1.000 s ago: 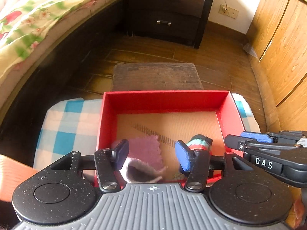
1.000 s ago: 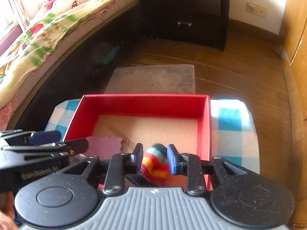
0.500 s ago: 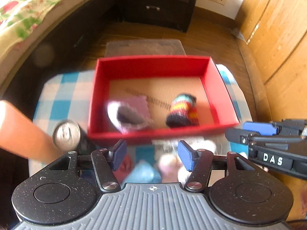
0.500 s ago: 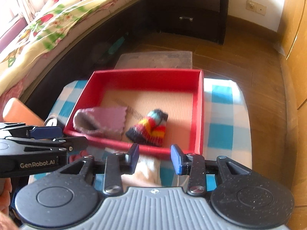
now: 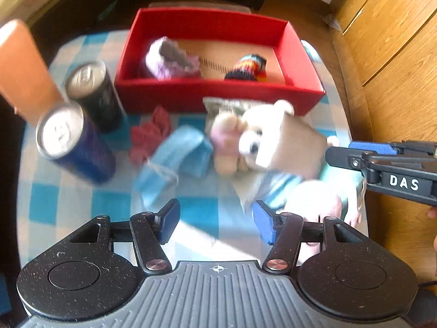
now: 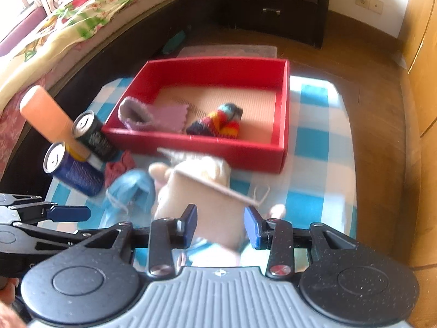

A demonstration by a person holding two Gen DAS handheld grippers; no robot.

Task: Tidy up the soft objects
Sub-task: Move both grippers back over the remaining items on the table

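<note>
A red box [image 5: 218, 97] [image 6: 196, 145] on the checked cloth holds a pink-grey knit piece [image 5: 169, 60] [image 6: 153, 114] and a striped knit sock [image 5: 250, 67] [image 6: 218, 123]. In front of it lie a white plush bear [image 5: 254, 136] [image 6: 191, 175], a blue cloth [image 5: 177, 158] [image 6: 131, 188] and a red knit piece [image 5: 147, 134] [image 6: 120, 166]. My left gripper [image 5: 217, 221] is open and empty above the cloth. My right gripper [image 6: 220, 227] is open over the bear's beige body, not closed on it.
Two drink cans [image 5: 71, 142] [image 5: 92, 93] and an orange cylinder [image 5: 24, 68] stand left of the box. A bed [image 6: 68, 19] lies at left, a dark dresser [image 6: 273, 2] behind, wooden cupboards [image 5: 396, 41] at right.
Both grippers let go of the knit piece and the sock inside the box, opened, and pulled back toward the near side of the table, over the plush bear and cloths.
</note>
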